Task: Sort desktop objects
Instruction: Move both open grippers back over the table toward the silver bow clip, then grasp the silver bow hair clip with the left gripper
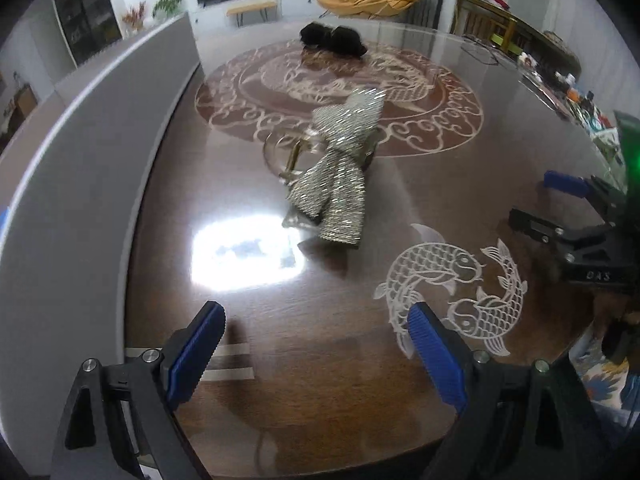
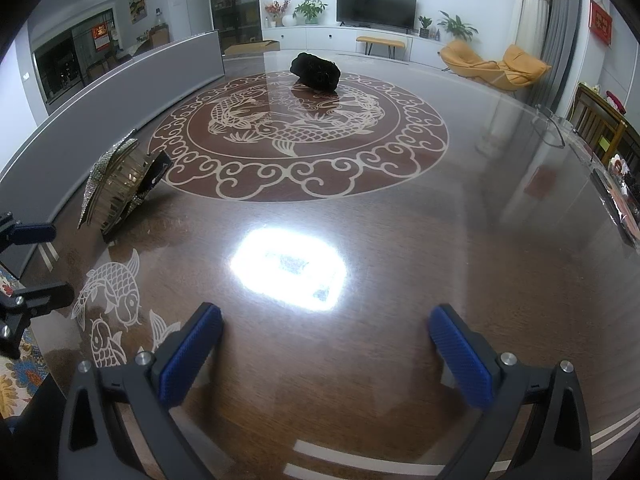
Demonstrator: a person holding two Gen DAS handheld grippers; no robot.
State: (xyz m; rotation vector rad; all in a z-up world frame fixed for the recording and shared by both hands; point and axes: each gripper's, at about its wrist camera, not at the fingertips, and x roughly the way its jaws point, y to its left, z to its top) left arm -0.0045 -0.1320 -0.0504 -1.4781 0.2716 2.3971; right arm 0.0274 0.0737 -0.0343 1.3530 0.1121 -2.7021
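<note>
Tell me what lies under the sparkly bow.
Under the sparkly bow a gold-toned ring sticks out on the glossy table. What it connects to is covered by the bow.

The table (image 2: pixel 400 280) is glossy dark brown wood, with a reddish-brown round medallion (image 2: pixel 298 136) at its centre, patterned in cream with carp inside a ring of curling clouds, and a pair of cream carp outlines (image 1: pixel 452 284) near its front edge. A silver sequined bow (image 1: pixel 340 168) glitters beside a plain black fluffy object (image 1: pixel 332 38) toward the far edge. Both grippers (image 1: pixel 316 344) (image 2: pixel 326 348) are black with ribbed blue pads (image 2: pixel 190 360).
</note>
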